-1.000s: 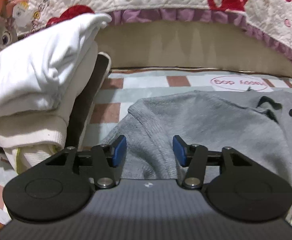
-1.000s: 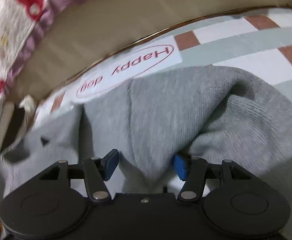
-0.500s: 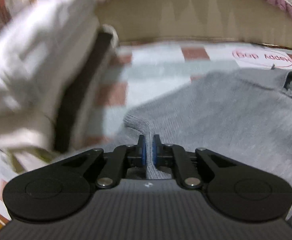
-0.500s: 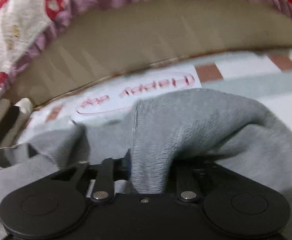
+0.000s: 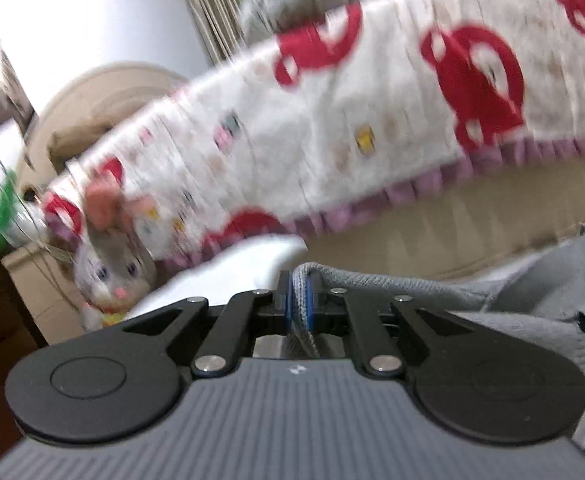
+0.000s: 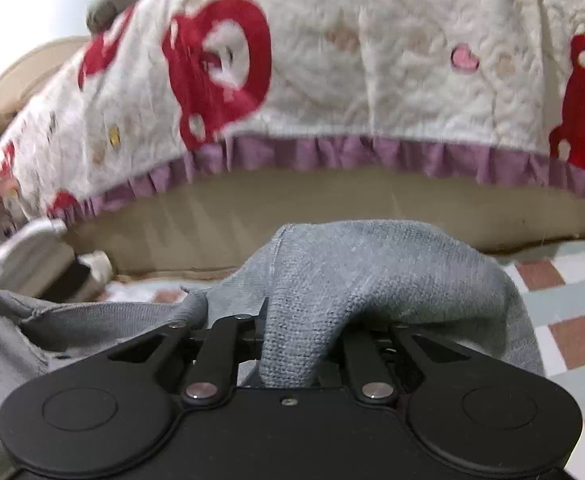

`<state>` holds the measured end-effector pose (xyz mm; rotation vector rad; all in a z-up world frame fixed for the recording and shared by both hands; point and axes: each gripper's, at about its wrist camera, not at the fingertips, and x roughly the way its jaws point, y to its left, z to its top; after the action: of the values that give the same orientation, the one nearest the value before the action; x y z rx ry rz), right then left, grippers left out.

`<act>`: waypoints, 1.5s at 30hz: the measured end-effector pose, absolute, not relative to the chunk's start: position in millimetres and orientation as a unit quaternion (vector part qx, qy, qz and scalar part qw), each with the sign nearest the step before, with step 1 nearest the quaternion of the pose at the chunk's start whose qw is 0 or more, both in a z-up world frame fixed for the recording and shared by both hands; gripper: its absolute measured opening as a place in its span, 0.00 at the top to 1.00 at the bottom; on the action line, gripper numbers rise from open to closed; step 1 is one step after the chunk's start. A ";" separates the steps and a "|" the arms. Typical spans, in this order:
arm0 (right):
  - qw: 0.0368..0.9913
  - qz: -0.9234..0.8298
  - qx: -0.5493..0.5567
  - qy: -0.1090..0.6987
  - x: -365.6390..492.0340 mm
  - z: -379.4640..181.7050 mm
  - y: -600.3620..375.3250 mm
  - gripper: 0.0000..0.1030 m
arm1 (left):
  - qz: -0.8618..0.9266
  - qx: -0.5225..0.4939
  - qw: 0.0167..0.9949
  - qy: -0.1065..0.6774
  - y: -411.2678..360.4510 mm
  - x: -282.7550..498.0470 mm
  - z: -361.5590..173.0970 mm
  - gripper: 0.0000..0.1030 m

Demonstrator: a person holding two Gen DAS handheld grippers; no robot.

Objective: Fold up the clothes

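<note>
Left wrist view: the left gripper [image 5: 299, 305] is clamped on a fold of the grey sweater [image 5: 532, 296], blue pads pressing the knit edge; the rest of the garment trails off to the right. Beyond it lie white folded clothes [image 5: 244, 268], a plush toy [image 5: 108, 268] at far left, and a red-and-white quilt [image 5: 332, 128] across the back. In the right wrist view, the right gripper [image 6: 292, 340] is closing on a thick bunch of the same sweater, which drapes over its fingers above the checked mat [image 6: 564, 304].
</note>
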<state>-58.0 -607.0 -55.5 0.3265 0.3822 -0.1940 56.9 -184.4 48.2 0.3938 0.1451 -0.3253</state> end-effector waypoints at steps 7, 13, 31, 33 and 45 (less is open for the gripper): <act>0.964 -0.097 0.205 0.142 -87.7 -16.3 -610.8 0.87 | -0.151 0.167 0.974 -0.030 -175.7 26.1 115.8 1.00; 0.972 -0.078 0.208 0.078 -111.8 46.1 -615.0 0.87 | -0.174 0.131 0.974 -0.064 -155.5 12.3 193.8 1.00; 0.872 -0.246 0.303 0.296 -85.3 -107.5 -697.2 0.62 | -0.249 0.102 0.893 0.361 -158.1 103.0 -55.7 0.59; 0.863 -0.243 0.315 0.312 -90.0 -118.2 -700.1 0.62 | -0.229 0.096 0.893 0.375 -143.5 111.4 -71.6 0.58; 0.875 -0.198 0.271 0.350 -70.2 -132.0 -670.8 0.39 | -0.192 0.018 0.885 0.423 -95.6 122.7 -117.9 0.52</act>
<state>-70.2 -670.8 -132.0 0.5653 0.7302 -0.4124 122.7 -95.6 -117.9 0.0381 0.8798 -0.4004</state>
